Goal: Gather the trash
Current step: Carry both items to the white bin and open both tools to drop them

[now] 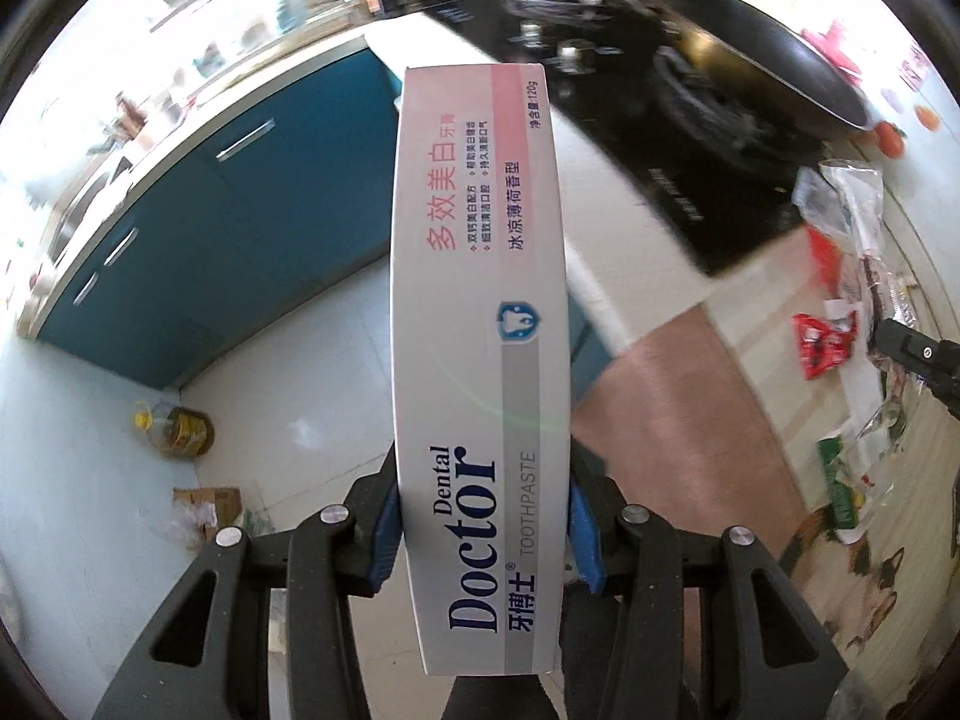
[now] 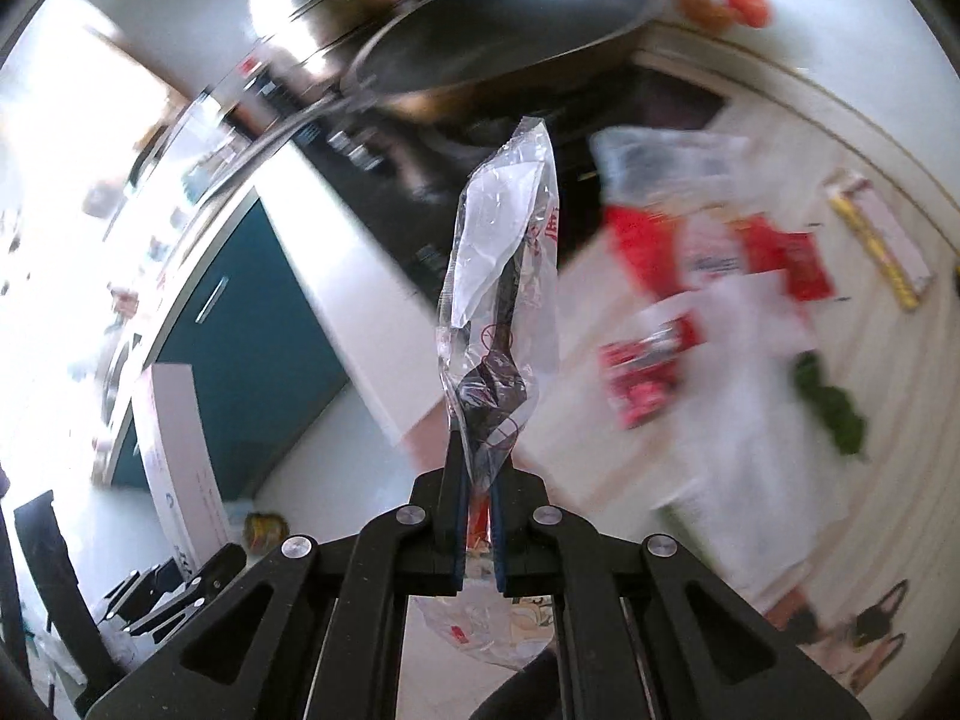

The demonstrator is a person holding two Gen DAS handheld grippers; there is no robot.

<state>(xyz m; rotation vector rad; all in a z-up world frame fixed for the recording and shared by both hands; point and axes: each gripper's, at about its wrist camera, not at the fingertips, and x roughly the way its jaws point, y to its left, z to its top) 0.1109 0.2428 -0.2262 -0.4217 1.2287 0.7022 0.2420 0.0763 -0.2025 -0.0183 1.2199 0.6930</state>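
Okay, my left gripper (image 1: 483, 531) clamps the toothpaste box (image 1: 480, 324), right gripper (image 2: 477, 531) pinches the clear wrapper (image 2: 501, 300); that thin film could slip out.

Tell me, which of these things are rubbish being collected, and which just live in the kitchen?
Rubbish:
toothpaste box, in the left jaws
clear plastic wrapper, in the right jaws
red packets on the counter

Just there:
frying pan
oil bottle on the floor
blue cupboards

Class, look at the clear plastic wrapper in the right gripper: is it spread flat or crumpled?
Crumpled. The clear plastic wrapper stands twisted and creased, pinched at its lower end in the shut right gripper.
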